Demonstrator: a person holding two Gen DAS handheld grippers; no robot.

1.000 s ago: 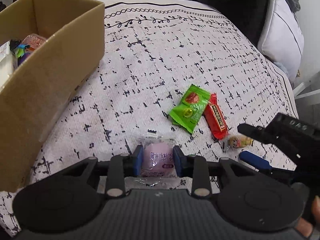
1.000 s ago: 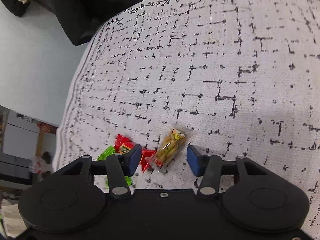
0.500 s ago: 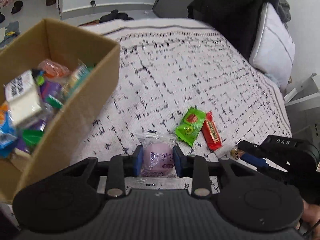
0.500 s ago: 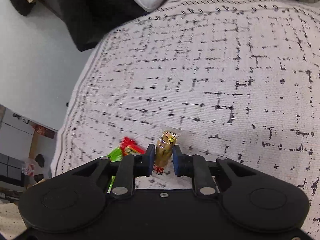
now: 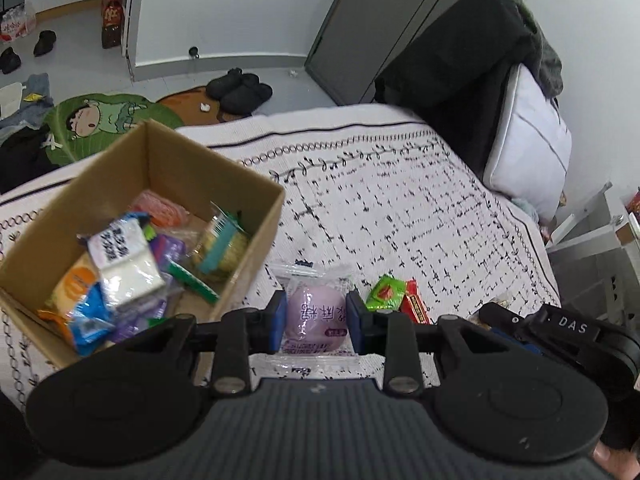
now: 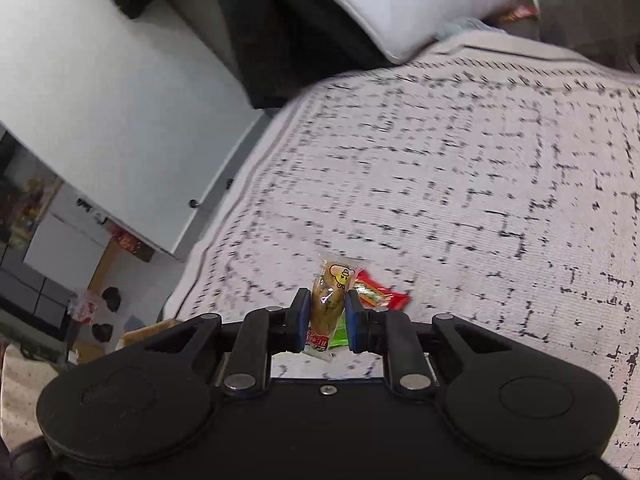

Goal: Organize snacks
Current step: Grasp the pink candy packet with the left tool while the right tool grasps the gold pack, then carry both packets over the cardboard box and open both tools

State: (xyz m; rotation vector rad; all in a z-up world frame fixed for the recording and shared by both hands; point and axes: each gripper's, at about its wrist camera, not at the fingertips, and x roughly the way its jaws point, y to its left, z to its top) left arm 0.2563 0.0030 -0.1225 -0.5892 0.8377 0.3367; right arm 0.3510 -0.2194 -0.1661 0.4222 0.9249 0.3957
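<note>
Bed (image 5: 400, 200) with white, black-flecked cover carries everything; pillow (image 5: 528, 152) at its far right corner; open cardboard box (image 5: 248, 248) near the bed's left edge, already heaped with wrapped snacks (image 5: 124, 264).

Left gripper (image 5: 316, 320) clamped on a pink round snack in clear wrapper (image 5: 316, 316); blue pads press its two sides, wrapper ends sticking out beyond and behind the fingers; it hangs above the cover just right of the box's near corner.

Right gripper (image 6: 328, 316) clamped on a slim yellow-brown snack packet (image 6: 328, 300), upright between the pads, top poking past the fingertips.

Green packet (image 5: 386, 294) and red packet (image 5: 414, 304) lie touching on the cover near the bed's right edge.
</note>
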